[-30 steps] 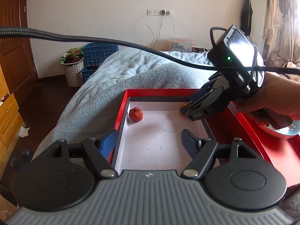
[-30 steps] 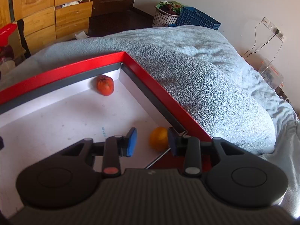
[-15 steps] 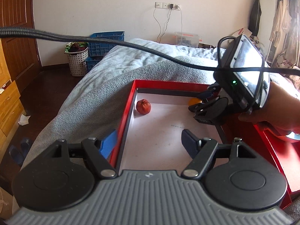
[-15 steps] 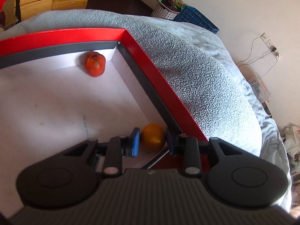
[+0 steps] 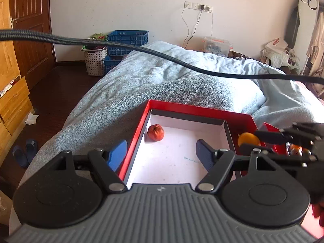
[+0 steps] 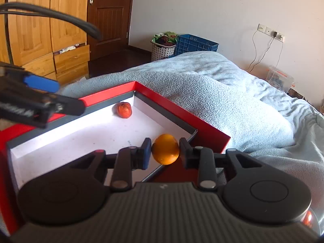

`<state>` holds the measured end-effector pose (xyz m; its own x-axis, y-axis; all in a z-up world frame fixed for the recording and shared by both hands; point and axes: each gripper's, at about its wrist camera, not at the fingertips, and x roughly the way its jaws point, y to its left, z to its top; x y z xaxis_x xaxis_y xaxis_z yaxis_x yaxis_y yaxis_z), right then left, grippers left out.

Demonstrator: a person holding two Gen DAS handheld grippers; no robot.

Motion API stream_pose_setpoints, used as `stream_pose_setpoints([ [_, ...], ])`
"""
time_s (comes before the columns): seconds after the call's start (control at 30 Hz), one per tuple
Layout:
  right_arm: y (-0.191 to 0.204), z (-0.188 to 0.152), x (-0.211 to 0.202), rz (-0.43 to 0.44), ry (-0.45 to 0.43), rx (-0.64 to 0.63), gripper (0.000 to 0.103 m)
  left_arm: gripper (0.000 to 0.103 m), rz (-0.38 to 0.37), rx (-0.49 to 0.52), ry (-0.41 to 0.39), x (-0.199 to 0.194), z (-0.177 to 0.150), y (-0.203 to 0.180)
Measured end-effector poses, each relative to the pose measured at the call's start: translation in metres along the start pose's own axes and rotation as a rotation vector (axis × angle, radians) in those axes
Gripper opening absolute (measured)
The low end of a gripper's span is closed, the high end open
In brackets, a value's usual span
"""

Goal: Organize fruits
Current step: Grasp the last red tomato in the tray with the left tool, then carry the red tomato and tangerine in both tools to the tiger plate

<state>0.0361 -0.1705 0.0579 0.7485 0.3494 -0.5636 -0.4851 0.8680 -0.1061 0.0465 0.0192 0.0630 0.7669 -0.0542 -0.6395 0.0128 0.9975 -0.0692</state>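
Black grippers point(image 6: 165, 155), blue-padded jaws.

Red box point(image 5: 199, 111) interior mostly bare; red fruit point(image 5: 155, 132) occupies far left corner. Raised box walls obstruct level entry. Braided cable point(image 5: 141, 49) spans overhead.

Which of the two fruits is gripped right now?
The orange fruit, clamped between the right tool's pads. The red fruit lies loose in the red box's far corner.

round orange fruit point(image 6: 165, 149): one
wrinkled red fruit point(image 5: 155, 132): one
red cardboard box with white floor point(image 5: 199, 111): one
blue plastic crates point(image 5: 127, 38): two, stacked
white perforated laundry basket point(image 5: 95, 60): one
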Motion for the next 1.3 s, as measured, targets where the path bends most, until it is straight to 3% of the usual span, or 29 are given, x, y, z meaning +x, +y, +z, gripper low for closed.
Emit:
stream_pose_setpoints([
  [0.1,0.000,-0.002,-0.014,0.007,-0.027,0.006,0.033,0.079,0.024,-0.040,0.042,0.026,0.014,-0.015],
  [0.23,-0.002,-0.003,-0.025,0.000,-0.058,0.011,0.033,0.079,0.089,-0.022,0.065,0.062,0.025,-0.037],
  [0.4,-0.011,-0.008,-0.035,-0.013,-0.068,0.027,0.033,0.079,0.155,-0.025,0.124,0.100,0.018,-0.044],
  [0.63,-0.012,-0.010,-0.048,-0.016,-0.112,0.049,0.033,0.077,0.244,0.038,0.113,0.140,0.010,-0.048],
  [0.83,-0.012,-0.016,-0.058,-0.022,-0.128,0.068,0.033,0.078,0.258,0.075,0.081,0.160,0.012,-0.059],
  [0.9,-0.013,-0.017,-0.061,-0.028,-0.130,0.070,0.033,0.073,0.268,0.072,0.069,0.165,0.015,-0.057],
  [1.07,-0.012,-0.021,-0.070,-0.043,-0.147,0.084,0.033,0.036,0.302,0.093,0.048,0.167,0.017,-0.049],
  [1.3,-0.011,-0.023,-0.075,-0.047,-0.154,0.100,0.033,0.035,0.262,0.092,0.049,0.160,0.020,-0.042],
])
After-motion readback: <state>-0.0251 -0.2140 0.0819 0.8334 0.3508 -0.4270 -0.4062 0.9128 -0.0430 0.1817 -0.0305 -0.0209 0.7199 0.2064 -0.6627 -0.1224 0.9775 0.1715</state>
